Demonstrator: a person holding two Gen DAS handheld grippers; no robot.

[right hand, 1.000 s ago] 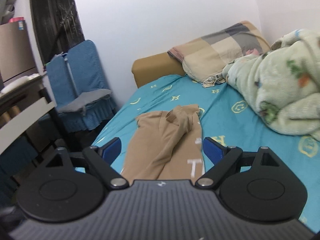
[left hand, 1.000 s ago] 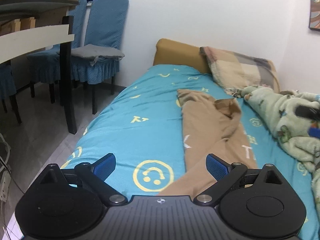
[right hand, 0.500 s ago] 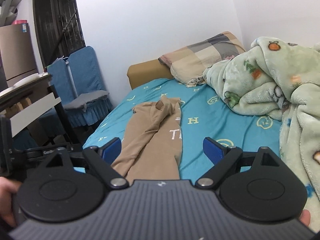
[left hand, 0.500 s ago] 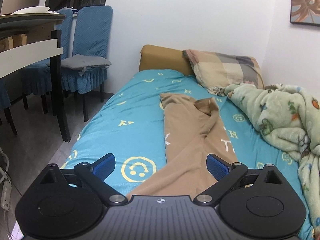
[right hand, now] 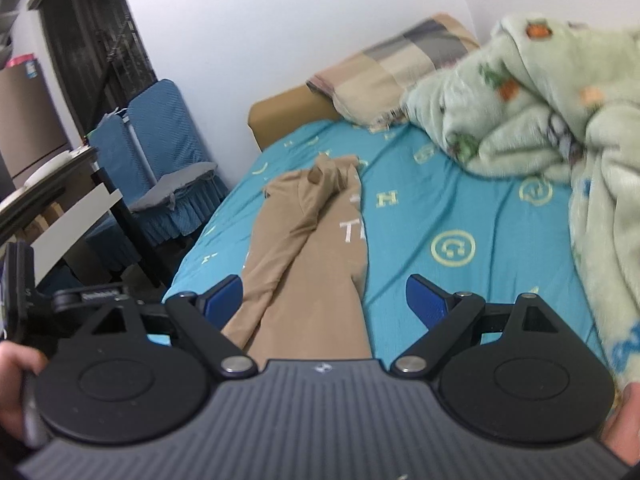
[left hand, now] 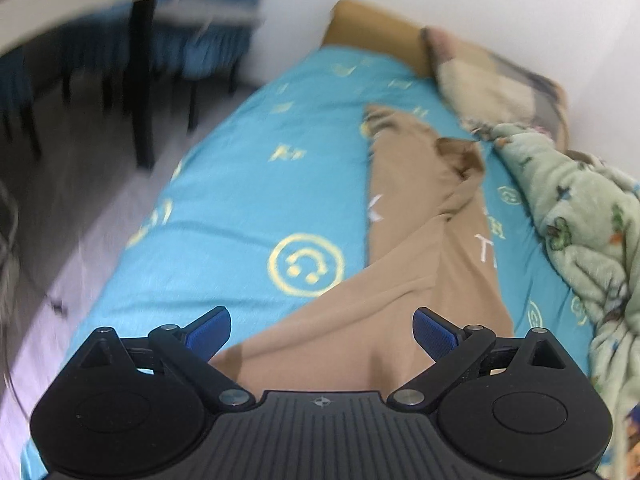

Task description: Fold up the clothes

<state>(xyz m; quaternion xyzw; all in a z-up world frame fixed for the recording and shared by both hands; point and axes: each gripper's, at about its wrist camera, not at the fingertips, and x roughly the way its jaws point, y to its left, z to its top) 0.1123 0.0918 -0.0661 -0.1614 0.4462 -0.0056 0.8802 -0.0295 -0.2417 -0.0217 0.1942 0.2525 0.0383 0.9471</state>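
Left tool [left hand: 322, 332] and right tool [right hand: 324, 300] both gape wide, empty.

Both wrist views look from the foot of the bed [left hand: 240, 184] toward the pillow [right hand: 400, 60], low over the near end of the garment [left hand: 420, 240] (left view blurred). Both share garment, pillow and blanket [right hand: 540, 112].
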